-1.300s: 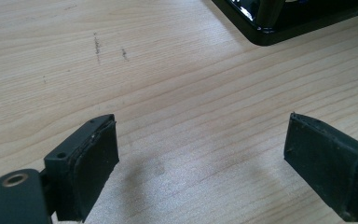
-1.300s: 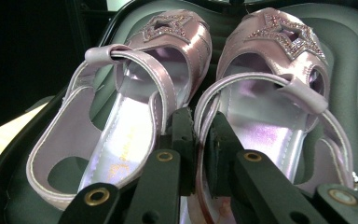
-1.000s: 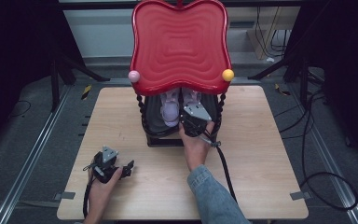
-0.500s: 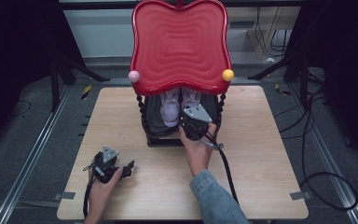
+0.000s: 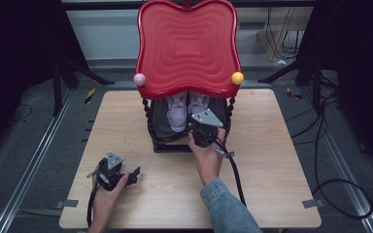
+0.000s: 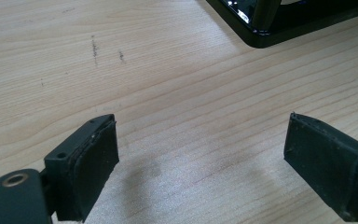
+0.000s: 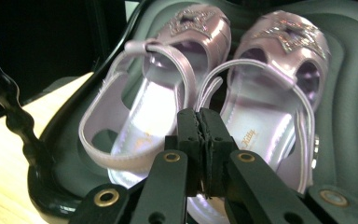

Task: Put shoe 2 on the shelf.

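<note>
The right gripper (image 7: 200,140) reaches under the red top tray (image 5: 187,48) of a two-tier stand, over its dark lower tray (image 7: 354,93). Its jaws have just been closing and now stand pressed together, with nothing visibly pinched between the pads. Two lilac sandals (image 7: 168,93) lie side by side on the lower tray, just beyond and below the jaw tips, toes pointing away; the tips sit over the gap between the two heel straps. A black twisted post (image 7: 14,121) of the stand rises to the left of the jaws. The left gripper (image 6: 200,158) rests low over the wooden table (image 6: 168,70), its jaws spread wide with bare wood between them; the stand's black base (image 6: 279,23) lies well beyond them, up and to the right.
</note>
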The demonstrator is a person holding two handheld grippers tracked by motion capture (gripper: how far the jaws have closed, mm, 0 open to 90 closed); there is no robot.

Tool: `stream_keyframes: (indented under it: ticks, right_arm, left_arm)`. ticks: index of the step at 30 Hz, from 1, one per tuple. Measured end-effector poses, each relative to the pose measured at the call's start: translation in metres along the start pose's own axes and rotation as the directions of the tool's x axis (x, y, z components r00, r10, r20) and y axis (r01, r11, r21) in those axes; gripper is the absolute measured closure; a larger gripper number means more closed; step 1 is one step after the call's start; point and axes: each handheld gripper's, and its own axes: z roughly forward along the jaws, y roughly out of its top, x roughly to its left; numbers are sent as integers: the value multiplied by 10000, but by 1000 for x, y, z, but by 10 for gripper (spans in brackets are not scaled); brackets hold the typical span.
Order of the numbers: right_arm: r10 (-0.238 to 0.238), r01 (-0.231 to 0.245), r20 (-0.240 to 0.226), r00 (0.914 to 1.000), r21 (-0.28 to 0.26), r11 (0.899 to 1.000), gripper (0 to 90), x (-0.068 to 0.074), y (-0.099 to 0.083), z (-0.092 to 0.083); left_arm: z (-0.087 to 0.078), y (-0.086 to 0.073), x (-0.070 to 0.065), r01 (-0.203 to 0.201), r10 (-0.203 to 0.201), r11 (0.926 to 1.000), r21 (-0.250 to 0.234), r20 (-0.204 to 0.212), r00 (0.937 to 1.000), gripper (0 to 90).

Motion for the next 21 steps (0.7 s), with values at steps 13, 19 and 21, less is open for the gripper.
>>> stream_keyframes:
  ticks: [13, 19, 21]
  right_arm:
    - [-321, 321, -41, 9995, 57, 9995, 847, 2, 0, 2]
    - [-357, 356, 73, 9993, 136, 9993, 616, 0, 1, -2]
    - [-385, 385, 74, 9992, 111, 9992, 539, 0, 2, -3]
  left_arm:
    - [0, 0, -1, -31, 31, 10000, 34, 25, 10000, 90]
    - [0, 0, 0, 11, -11, 10000, 30, 23, 10000, 90]
    - [0, 0, -1, -20, 20, 10000, 31, 20, 10000, 90]
